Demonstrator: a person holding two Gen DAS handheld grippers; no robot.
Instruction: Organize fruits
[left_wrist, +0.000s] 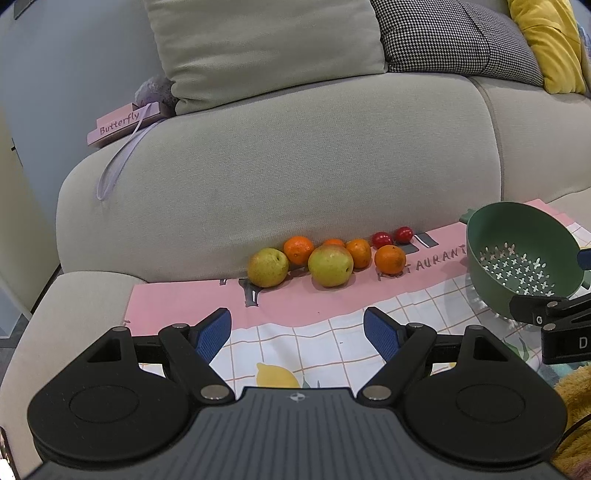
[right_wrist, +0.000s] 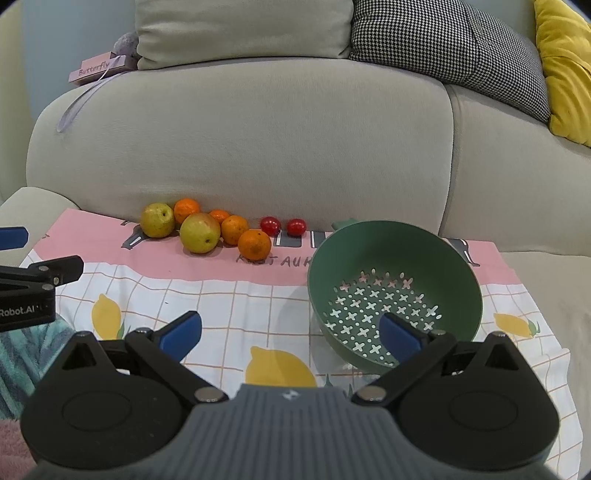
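Fruit lies in a row on the pink edge of a cloth on a sofa seat: two yellow-green pears, several oranges and two small red tomatoes. The same row shows in the right wrist view: pears, oranges, tomatoes. A green colander stands empty to the right, also in the left wrist view. My left gripper is open and empty, short of the fruit. My right gripper is open and empty, its right finger over the colander's near rim.
The sofa backrest rises directly behind the fruit. Cushions lean above it: beige, houndstooth, yellow. A pink "Butterfly" box sits on the left armrest. The cloth has a lemon print.
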